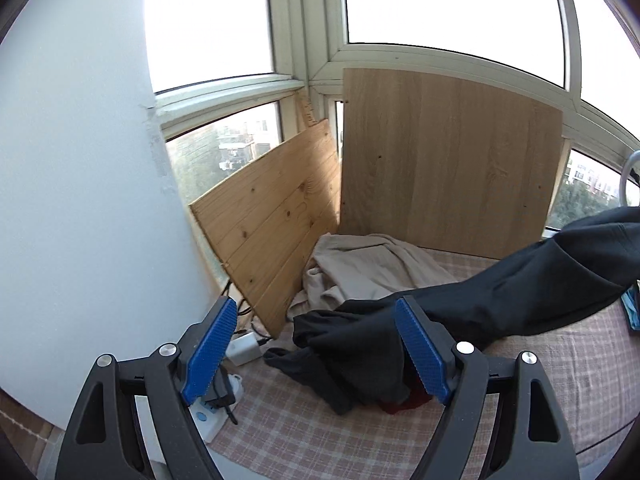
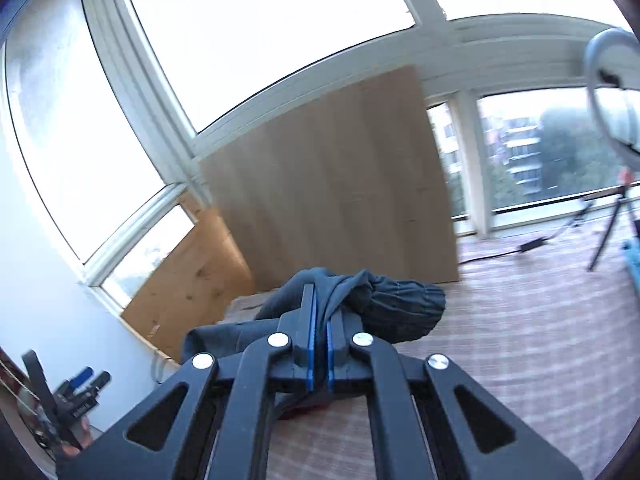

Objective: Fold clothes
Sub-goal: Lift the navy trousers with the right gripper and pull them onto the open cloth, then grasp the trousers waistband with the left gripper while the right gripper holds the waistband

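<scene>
We have the left tongs spread wide, blue pads well apart, nothing between them; they hang above the near edge of the checked bed cover, pointing toward the window corner.

The right tongs are clenched on a bunch of the dark garment; blue pads nearly touching, fabric pinched at the tips and bulging out past them to the right; frame is motion-blurred, so finer detail of the grip is unclear.

In the left wrist view the dark garment stretches as a long band from the right edge of the frame, lifted off the bed there, down to a crumpled heap just ahead of the left tongs; the heap's low end lies on the bed cover; the right pad overlaps the cloth in view but we cannot tell if it touches; a bit of red cloth shows under the heap.

A beige garment lies bunched behind it, in the corner against the two boards; pine board leans at left, tilted; larger pale wood board stands upright against the window frame.

White charger and a power strip sit at the left edge of the bed by the white wall; cables run behind the pine board.
</scene>
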`<state>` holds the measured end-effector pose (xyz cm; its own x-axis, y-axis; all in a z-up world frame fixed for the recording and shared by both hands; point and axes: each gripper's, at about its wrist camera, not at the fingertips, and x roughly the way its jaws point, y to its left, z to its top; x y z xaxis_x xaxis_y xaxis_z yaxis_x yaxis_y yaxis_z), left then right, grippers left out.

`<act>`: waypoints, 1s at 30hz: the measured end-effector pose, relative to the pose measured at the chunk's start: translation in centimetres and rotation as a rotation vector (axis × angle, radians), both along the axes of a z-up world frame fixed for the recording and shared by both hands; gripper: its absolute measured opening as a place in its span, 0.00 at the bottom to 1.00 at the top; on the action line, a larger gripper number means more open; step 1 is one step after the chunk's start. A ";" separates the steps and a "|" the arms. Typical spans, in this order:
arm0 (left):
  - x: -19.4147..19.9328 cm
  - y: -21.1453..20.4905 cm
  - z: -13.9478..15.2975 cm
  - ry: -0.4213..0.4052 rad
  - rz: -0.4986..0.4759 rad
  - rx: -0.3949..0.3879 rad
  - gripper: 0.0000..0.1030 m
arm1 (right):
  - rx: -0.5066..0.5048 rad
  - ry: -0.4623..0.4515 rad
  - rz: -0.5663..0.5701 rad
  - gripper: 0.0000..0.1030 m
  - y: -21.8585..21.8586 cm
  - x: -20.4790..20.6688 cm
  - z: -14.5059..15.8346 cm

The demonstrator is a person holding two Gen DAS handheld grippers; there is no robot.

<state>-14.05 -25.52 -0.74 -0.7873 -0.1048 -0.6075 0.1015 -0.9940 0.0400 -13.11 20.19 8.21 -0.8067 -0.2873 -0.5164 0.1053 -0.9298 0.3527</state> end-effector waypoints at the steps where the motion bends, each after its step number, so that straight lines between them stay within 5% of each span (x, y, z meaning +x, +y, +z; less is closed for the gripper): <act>1: -0.6 1.3 -0.4 -0.013 -0.045 0.004 0.78 | 0.063 0.000 -0.080 0.03 2.4 1.9 -0.1; 3: -1.8 3.9 -1.1 -0.039 -0.134 0.011 0.78 | 0.171 -0.096 -0.256 0.05 8.8 4.0 -1.8; 10: -4.1 15.9 -4.7 -0.171 -0.448 0.038 0.78 | 0.095 -0.413 -0.383 0.15 17.2 8.4 -12.4; 12: -4.3 20.3 -5.9 -0.207 -0.536 0.031 0.78 | 0.073 -0.503 -0.419 0.47 19.6 9.6 -15.4; 14: -4.5 25.0 -7.2 -0.229 -0.619 0.007 0.78 | 0.051 -0.592 -0.453 0.57 22.0 10.8 -18.4; 20: -4.1 38.3 -10.5 -0.341 -0.801 0.046 0.78 | 0.076 -0.677 -0.373 0.57 25.4 8.6 -24.7; 26: -3.1 47.3 -11.8 -0.344 -0.818 -0.045 0.79 | -0.110 -0.697 -0.253 0.57 27.0 6.7 -30.2; 28: -3.5 48.6 -12.8 -0.363 -0.788 -0.075 0.79 | -0.056 -0.671 -0.184 0.47 25.9 6.3 -30.2; 29: -3.8 49.1 -13.3 -0.376 -0.768 -0.092 0.78 | -0.012 -0.654 -0.154 0.27 25.2 6.3 -30.0; 30: -3.9 49.2 -13.5 -0.381 -0.746 -0.102 0.78 | 0.032 -0.632 -0.120 0.24 24.6 6.4 -29.6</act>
<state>-17.93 23.72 -14.26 -0.4149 0.2927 -0.8615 -0.6193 -0.7845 0.0317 -6.71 44.83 -21.44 -0.3694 -0.1909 -0.9095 -0.2190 -0.9332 0.2848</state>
